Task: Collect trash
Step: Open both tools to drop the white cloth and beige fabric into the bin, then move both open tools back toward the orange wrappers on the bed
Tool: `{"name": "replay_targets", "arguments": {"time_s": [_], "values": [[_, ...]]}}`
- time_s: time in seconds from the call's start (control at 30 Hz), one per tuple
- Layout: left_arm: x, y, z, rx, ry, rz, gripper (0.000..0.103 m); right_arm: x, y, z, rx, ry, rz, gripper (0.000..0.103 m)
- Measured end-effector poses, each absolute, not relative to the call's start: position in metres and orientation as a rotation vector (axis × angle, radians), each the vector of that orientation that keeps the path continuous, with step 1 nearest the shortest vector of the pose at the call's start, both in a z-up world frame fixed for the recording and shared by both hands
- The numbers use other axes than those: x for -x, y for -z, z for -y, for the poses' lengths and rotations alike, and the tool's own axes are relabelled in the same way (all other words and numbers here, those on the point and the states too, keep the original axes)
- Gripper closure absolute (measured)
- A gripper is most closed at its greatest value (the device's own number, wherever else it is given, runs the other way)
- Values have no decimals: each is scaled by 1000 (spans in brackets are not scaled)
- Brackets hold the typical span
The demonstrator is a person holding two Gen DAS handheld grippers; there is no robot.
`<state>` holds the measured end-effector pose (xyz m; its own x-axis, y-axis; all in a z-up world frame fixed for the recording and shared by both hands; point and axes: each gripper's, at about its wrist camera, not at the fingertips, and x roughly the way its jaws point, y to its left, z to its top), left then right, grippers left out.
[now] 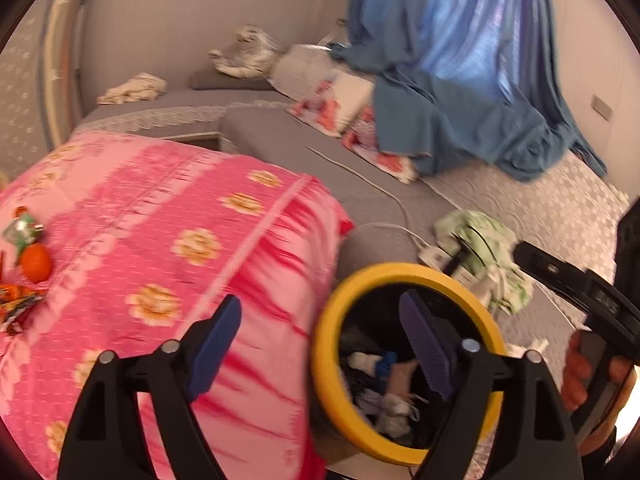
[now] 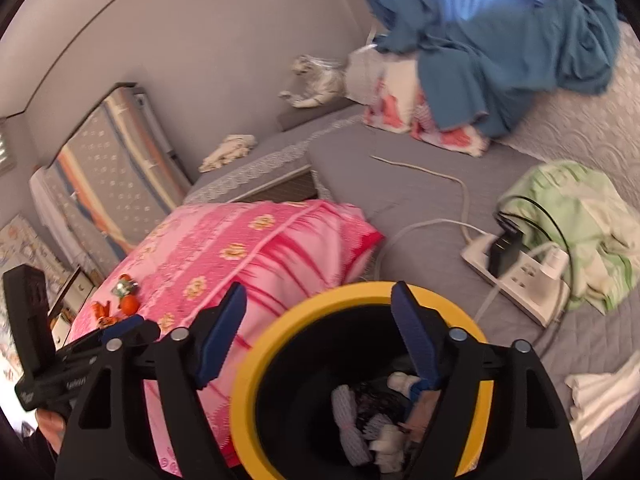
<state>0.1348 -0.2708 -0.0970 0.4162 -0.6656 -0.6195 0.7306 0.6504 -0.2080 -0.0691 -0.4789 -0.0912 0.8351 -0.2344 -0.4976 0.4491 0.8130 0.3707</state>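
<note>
Though both grippers gape empty: yellow-rimmed bin (image 2: pixel 244 384) (black inside), crumpled wrappers (image 2: pixel 352 424) within.

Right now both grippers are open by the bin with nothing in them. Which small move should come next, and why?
Probably swing the left gripper left toward the wrappers on the pink quilt. Both it and the right gripper stand open and empty over the yellow-rimmed bin, which already holds trash, while the wrappers and an orange fruit lie uncollected on the quilt.
</note>
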Motion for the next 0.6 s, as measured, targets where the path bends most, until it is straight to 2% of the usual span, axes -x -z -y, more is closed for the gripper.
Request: {"name": "replay_targets", "arguments": {"time_s": [0.1,0.23,0.6], "values": [[-153,92,244,-70,792,-717,16,57,84,465,-475,331,-441,22],[-180,91,202,-35,690,-723,16,35,78,444,-437,264,-444,18],[-248,96,84,69,409,-747,16,-72,71,367,-334,50,-507,17]]}}
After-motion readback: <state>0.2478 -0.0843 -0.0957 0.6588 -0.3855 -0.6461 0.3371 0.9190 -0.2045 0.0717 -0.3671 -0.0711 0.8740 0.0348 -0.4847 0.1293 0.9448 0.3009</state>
